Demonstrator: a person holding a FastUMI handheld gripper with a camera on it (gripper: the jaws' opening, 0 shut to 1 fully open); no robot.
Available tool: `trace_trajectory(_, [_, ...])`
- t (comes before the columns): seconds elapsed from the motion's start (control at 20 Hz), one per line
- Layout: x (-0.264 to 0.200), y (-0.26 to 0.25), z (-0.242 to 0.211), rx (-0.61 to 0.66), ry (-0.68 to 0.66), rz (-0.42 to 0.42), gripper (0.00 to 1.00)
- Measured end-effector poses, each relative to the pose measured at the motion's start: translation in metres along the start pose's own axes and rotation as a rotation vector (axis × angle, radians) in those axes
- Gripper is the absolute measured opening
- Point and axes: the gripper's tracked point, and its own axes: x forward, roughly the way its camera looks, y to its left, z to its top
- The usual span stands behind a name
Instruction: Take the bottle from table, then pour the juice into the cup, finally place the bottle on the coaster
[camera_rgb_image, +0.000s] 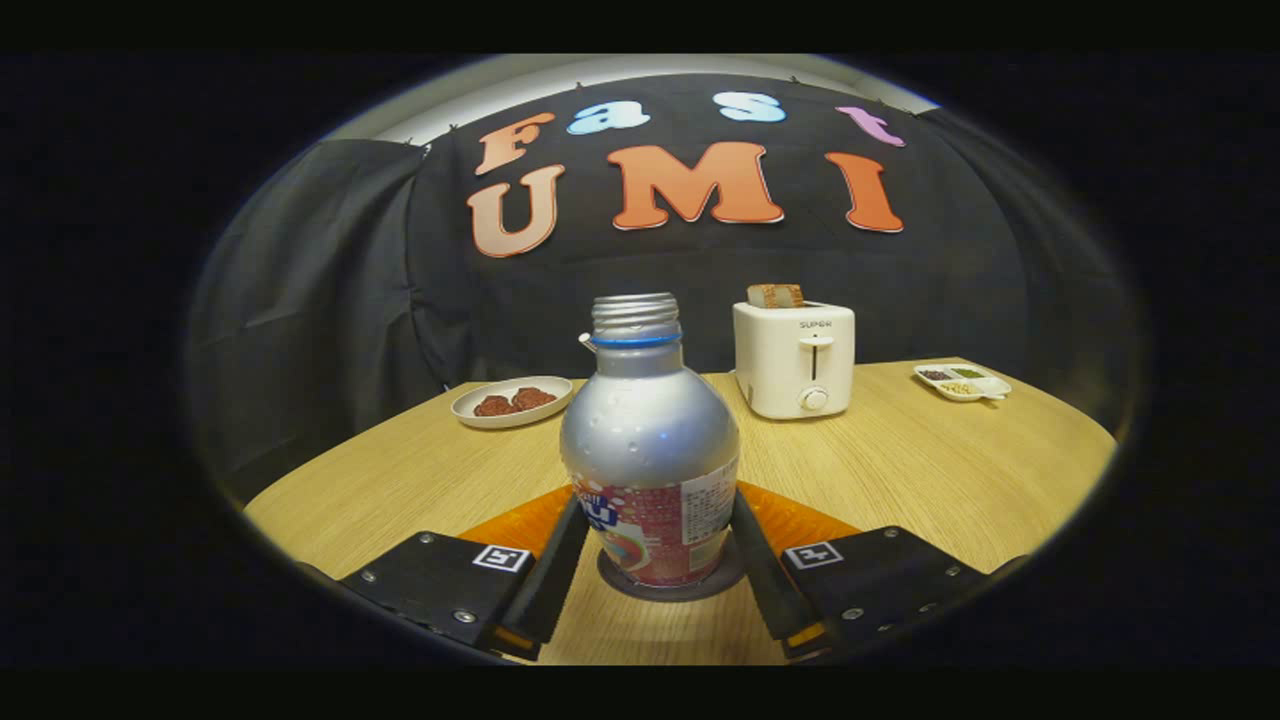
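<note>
A silver bottle (648, 440) with an open threaded neck, a blue ring and a red label stands upright on a round dark coaster (612, 578). My gripper (658, 508) holds it low on the label. Both fingers (556, 572) lie against the bottle's sides, one on the left and one on the right, so the gripper is shut on it. The coaster rests on the wooden table (930, 470), with an orange mat (800, 522) showing just behind the bottle and the fingers.
Beyond the bottle stands a white toaster (795, 360) with a slice of bread in it. A plate of brown food (511, 401) is at the back left. A small divided dish (962, 381) sits at the back right.
</note>
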Motion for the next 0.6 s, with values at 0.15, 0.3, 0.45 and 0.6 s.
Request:
trace_trajectory(0.15, [0.000,0.000,0.002,-0.003,-0.005,-0.009,0.80])
trace_trajectory(0.3, [-0.009,-0.001,0.014,-0.005,-0.024,-0.016,0.82])
trace_trajectory(0.45, [-0.028,-0.001,0.033,0.016,-0.057,0.002,0.91])
trace_trajectory(0.6, [-0.057,0.000,0.059,0.008,-0.105,0.030,0.96])
